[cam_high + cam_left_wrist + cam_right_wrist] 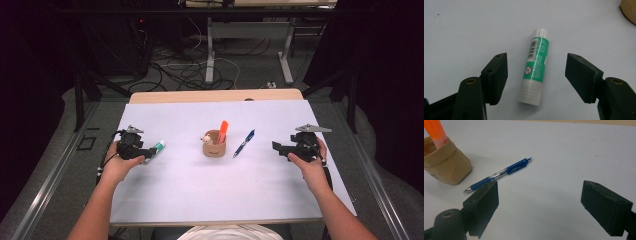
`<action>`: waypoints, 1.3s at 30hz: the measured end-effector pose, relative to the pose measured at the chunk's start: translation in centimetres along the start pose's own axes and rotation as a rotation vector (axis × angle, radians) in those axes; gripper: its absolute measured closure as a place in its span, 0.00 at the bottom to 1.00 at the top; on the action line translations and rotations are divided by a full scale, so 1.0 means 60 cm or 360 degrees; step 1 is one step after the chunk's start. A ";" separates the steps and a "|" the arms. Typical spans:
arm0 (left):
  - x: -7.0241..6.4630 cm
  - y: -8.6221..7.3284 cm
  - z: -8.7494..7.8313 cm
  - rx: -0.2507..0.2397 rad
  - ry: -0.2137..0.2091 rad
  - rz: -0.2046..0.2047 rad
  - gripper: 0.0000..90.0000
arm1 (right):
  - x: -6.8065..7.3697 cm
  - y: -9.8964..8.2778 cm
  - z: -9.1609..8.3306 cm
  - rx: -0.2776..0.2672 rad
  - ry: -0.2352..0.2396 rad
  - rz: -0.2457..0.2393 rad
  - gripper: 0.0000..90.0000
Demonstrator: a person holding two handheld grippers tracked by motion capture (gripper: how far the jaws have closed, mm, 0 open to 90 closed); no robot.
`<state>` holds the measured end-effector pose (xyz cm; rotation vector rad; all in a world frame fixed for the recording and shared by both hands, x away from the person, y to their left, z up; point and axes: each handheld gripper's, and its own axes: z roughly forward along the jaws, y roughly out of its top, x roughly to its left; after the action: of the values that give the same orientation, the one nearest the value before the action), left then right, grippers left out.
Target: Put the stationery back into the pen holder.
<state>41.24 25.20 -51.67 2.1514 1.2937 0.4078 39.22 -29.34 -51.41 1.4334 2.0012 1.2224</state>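
While the glue stick (535, 66) lies flat on the white table (200, 185), it sits between the jaws of the left gripper (536, 75), whose pads stand clear of it on both sides, half-wide. Well off toward the other hand, the right gripper (539, 202) gapes wide over bare table, a blue pen (499, 174) and a tan cup (447, 165) just beyond its jaws.

1. The glue stick (535, 67) lies flat on the table (200, 190), far left, between the left gripper (145, 153)'s jaws, untouched.
2. The pouch (214, 145) stands mid-table, a marker (222, 131) upright inside.
3. The pen (244, 143) lies just right of the pouch.
4. The right gripper (278, 148) sits far right.
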 end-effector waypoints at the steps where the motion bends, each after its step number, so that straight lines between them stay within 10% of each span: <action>1: 0.000 -0.002 0.001 0.0002 -0.0001 0.0001 0.40 | 0.001 0.000 0.000 0.0003 0.0000 0.0009 0.16; 39: 0.007 -0.024 0.025 0.0149 -0.0014 0.0042 0.54 | 0.005 -0.005 0.000 0.0018 0.0005 -0.0016 0.16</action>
<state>41.26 25.55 -53.76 2.2477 1.3042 0.3545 38.94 -29.11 -51.58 1.4263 2.0178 1.2118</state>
